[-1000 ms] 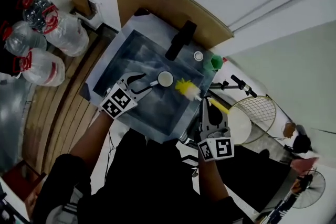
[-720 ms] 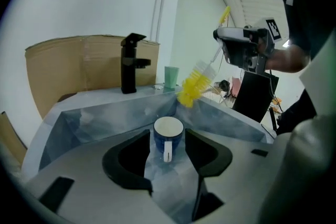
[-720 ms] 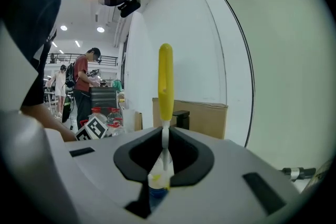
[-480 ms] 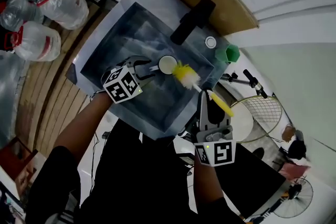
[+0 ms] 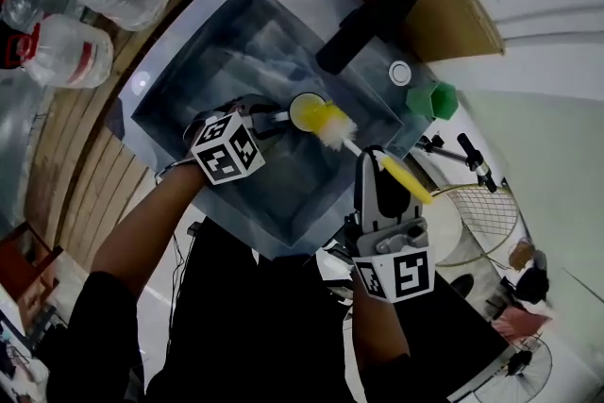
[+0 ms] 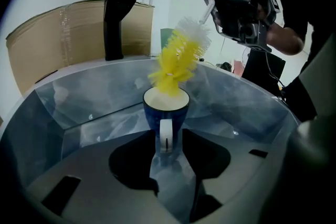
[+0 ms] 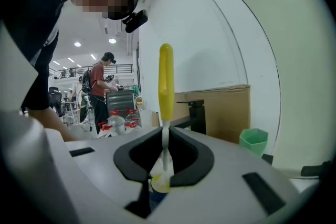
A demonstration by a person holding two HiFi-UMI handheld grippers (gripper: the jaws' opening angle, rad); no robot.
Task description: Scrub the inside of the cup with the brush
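A blue cup (image 6: 166,110) with a white inside stands upright on the floor of the steel sink (image 5: 193,61); it is also in the head view (image 5: 302,109). Its white handle (image 6: 166,136) lies between the jaws of my left gripper (image 6: 167,140), which have just been closing, but gaps show on both sides, so it is open. My right gripper (image 7: 166,147) is shut on the white stem of the brush (image 7: 166,81). The yellow-and-white bristle head (image 6: 178,57) tilts down, its tip dipping into the cup's mouth.
A black faucet (image 5: 368,22) stands at the sink's far rim, with a green cup (image 5: 431,99) and a round fitting (image 5: 400,72) beside it. A cardboard panel (image 6: 68,44) backs the sink. Water bottles (image 5: 71,52) lie on the floor at left, a wire fan guard (image 5: 477,212) at right.
Both grippers have come down into the sink. The brush head has moved from beside the cup to its mouth. The left jaws have closed in around the cup's handle.
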